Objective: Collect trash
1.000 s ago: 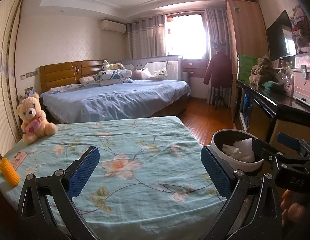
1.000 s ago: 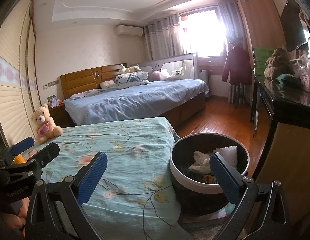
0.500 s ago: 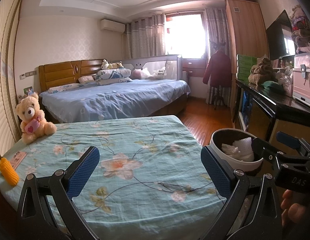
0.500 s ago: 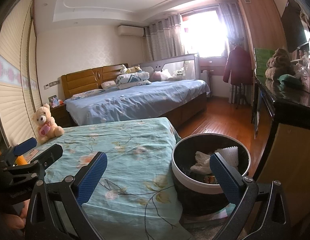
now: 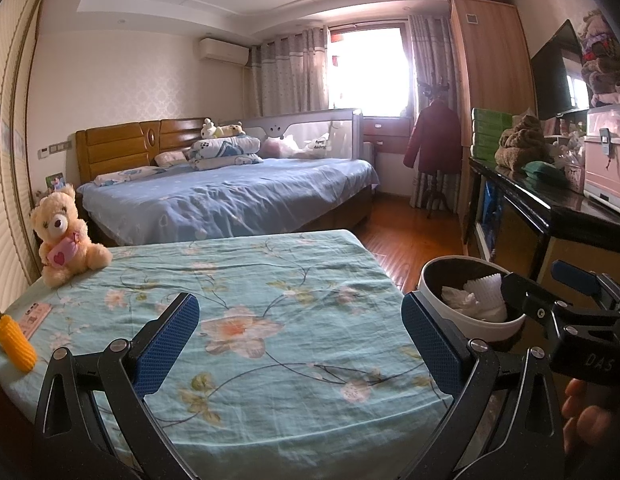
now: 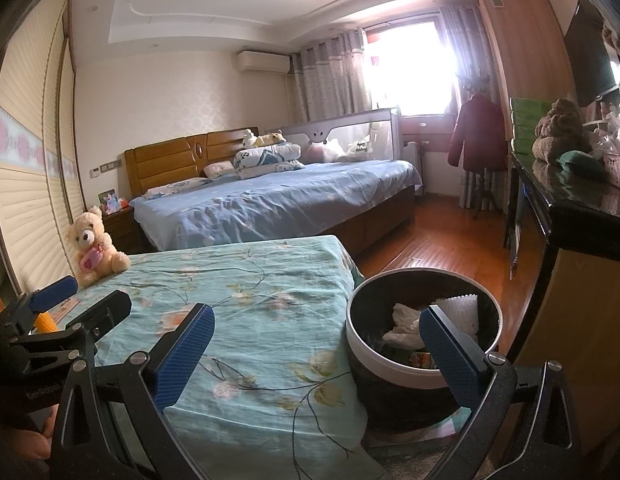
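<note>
Both grippers hang empty with their fingers wide apart: our left gripper [image 5: 300, 346] sits low in the frame over the flowered bedspread [image 5: 246, 292], and our right gripper [image 6: 317, 354] straddles the spread's edge and the bin [image 6: 423, 376] at the lower right of its frame.

The trash already gathered is the crumpled tissue [image 6: 405, 324] and a white textured sheet [image 6: 461, 312] lying inside the bin. Both look very light and soft; we judge they would crush under the pads and could slip or flutter free, so a pinch on a bunched fold through the middle seems safest.

On the spread itself we see no loose scrap. A yellow corn-shaped thing [image 5: 14, 340] lies at the lower left edge of the left view beside a pink card [image 5: 34, 316] (whether either counts as trash we cannot tell). The corn looks firmer, and a grip across its middle should hold.

The right view looks down into the bin and shows coloured packaging under the tissue; the left view shows only the bin's rim and white contents, but gives the corn and card plainly. The teddy bear [image 5: 64, 236] appears in both.
</note>
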The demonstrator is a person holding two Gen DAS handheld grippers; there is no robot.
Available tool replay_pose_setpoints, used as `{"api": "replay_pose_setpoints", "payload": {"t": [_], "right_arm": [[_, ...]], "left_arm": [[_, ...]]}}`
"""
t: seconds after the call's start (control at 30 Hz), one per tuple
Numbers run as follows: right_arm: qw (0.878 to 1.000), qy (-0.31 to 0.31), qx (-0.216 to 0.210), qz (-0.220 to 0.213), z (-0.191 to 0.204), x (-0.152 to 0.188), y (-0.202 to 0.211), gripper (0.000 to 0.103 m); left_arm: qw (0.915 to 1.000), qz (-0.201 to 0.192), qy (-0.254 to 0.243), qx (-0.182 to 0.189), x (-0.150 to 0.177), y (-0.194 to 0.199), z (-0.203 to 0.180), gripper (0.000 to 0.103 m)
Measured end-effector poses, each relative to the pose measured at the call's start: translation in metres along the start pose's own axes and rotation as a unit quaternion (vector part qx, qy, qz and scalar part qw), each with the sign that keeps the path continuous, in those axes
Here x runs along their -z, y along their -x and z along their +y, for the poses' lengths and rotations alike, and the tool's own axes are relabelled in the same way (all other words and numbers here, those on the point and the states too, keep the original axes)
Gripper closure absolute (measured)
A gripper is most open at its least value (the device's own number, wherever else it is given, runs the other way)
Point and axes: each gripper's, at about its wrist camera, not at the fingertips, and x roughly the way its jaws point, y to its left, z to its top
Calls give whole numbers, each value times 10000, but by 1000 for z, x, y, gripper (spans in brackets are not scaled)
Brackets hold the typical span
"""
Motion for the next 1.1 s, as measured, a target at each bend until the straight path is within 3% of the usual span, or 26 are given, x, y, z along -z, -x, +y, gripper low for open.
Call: {"api": "replay_pose_setpoints", "payload": {"t": [1.1], "right_arm": [[9999, -37, -83, 83, 10, 1, -1, 0]], "left_arm": [[9998, 174, 96, -1, 9, -11, 8, 0]]}}
